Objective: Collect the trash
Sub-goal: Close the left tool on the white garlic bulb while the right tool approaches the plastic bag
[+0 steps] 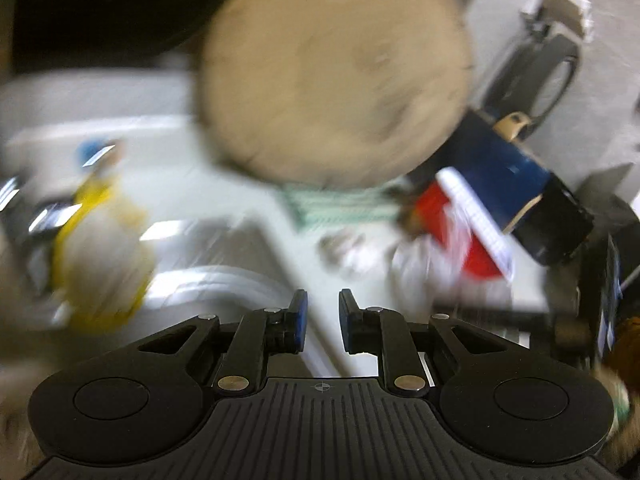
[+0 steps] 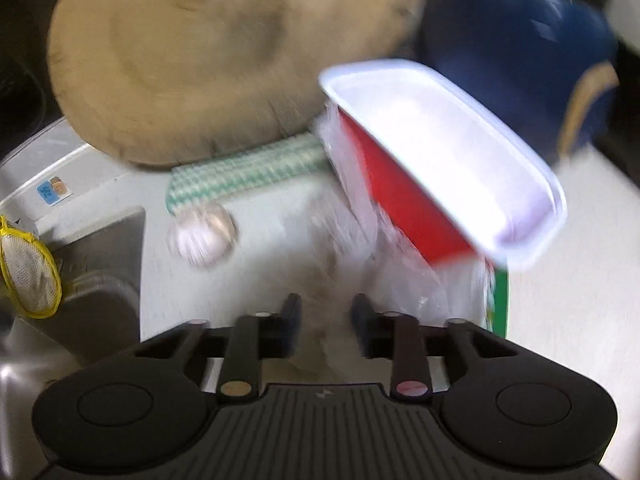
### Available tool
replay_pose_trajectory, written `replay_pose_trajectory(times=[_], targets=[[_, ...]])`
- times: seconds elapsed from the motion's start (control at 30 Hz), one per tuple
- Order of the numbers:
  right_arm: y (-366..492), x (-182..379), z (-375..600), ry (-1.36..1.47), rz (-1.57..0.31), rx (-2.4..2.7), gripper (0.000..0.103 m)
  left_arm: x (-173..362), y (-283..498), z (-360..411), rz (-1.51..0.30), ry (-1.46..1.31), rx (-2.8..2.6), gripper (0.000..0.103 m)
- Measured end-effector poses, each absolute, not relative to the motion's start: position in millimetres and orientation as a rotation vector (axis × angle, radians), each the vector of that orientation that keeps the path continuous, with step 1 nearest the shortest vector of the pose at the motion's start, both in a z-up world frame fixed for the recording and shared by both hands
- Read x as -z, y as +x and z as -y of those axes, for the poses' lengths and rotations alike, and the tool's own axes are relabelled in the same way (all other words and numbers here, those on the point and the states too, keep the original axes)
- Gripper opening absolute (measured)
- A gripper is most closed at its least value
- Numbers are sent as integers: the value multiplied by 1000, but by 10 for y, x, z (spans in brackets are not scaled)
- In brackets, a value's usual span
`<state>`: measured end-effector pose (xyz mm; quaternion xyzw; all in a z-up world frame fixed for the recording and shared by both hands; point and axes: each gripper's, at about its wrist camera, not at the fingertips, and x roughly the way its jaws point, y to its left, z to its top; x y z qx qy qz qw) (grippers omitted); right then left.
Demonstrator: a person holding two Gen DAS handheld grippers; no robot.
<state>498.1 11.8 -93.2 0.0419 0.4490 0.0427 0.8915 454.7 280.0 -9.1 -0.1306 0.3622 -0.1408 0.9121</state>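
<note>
Both views are blurred by motion. A red tub with a white rim (image 2: 440,160) lies tilted on the white counter, with crumpled clear plastic wrap (image 2: 360,216) under it; the tub also shows in the left wrist view (image 1: 452,224). A small crumpled wad (image 2: 202,236) lies on the counter left of it. My right gripper (image 2: 326,322) is open, its jaws a little apart just above the counter before the plastic wrap, holding nothing. My left gripper (image 1: 322,318) is open and empty over the counter beside the sink edge, short of small crumpled scraps (image 1: 344,248).
A round wooden board (image 2: 224,56) leans at the back on a green checked cloth (image 2: 248,168). A dark blue container (image 2: 520,56) stands at the back right. A steel sink (image 2: 92,264) with a yellow-rimmed mesh strainer (image 2: 30,272) is at the left.
</note>
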Motion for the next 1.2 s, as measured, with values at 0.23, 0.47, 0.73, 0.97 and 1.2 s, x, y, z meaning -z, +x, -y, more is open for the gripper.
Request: replay_pose_trajectory(times=[0.23, 0.47, 0.73, 0.97, 1.2], targets=[[4459, 955, -40, 178, -932, -183, 27, 254, 5223, -2007, -707, -3, 308, 22], [4303, 1017, 9, 188, -897, -198, 27, 523, 5365, -1707, -716, 130, 321, 24], [4258, 1035, 8, 201, -867, -236, 52, 562, 5331, -1578, -707, 230, 398, 57], [4222, 988, -200, 103, -849, -210, 59, 561, 5350, -1679, -645, 262, 341, 51], [4070, 830, -187, 40, -781, -180, 66, 688, 5597, -1700, -769, 127, 343, 64]])
